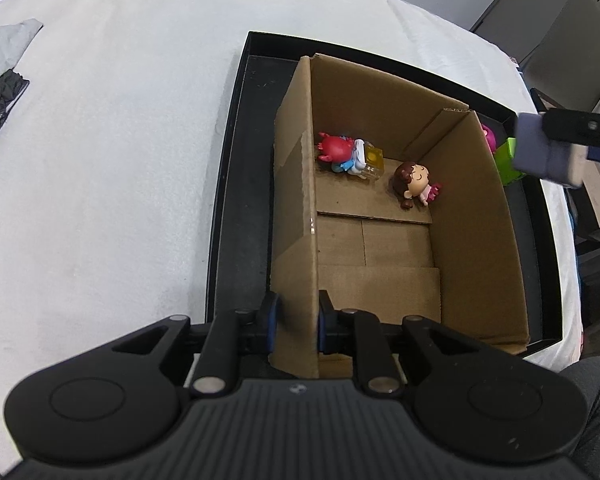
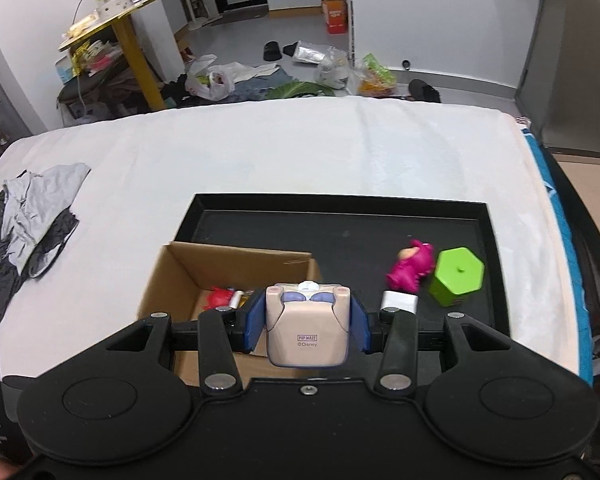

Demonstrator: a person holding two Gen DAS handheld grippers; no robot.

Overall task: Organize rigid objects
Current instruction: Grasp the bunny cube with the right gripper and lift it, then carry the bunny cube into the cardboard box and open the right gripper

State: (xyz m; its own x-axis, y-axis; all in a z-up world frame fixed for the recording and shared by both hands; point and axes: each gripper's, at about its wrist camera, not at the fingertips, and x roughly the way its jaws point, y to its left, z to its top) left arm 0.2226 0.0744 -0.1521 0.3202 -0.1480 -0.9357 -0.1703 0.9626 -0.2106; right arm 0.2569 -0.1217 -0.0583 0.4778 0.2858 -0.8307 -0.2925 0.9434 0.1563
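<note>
Toy block [image 2: 307, 326] sits clamped in right claw [image 2: 307, 328], above tray [image 2: 340, 204]; cardboard box [image 1: 476, 216] lies ahead-left, just beside it; left claw [image 1: 298, 322] pinches near box wall, jaws narrow.

Even, soft room light falls from above me, bright on the white cloth [image 2: 260, 152] and dim inside my box [image 1: 472, 200]. My fisheye bends every edge, and the pink toy [image 2: 410, 266] smears with blur.

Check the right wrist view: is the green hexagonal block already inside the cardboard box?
No. The green hexagonal block sits on the black tray beside the pink figure, outside the cardboard box.
</note>
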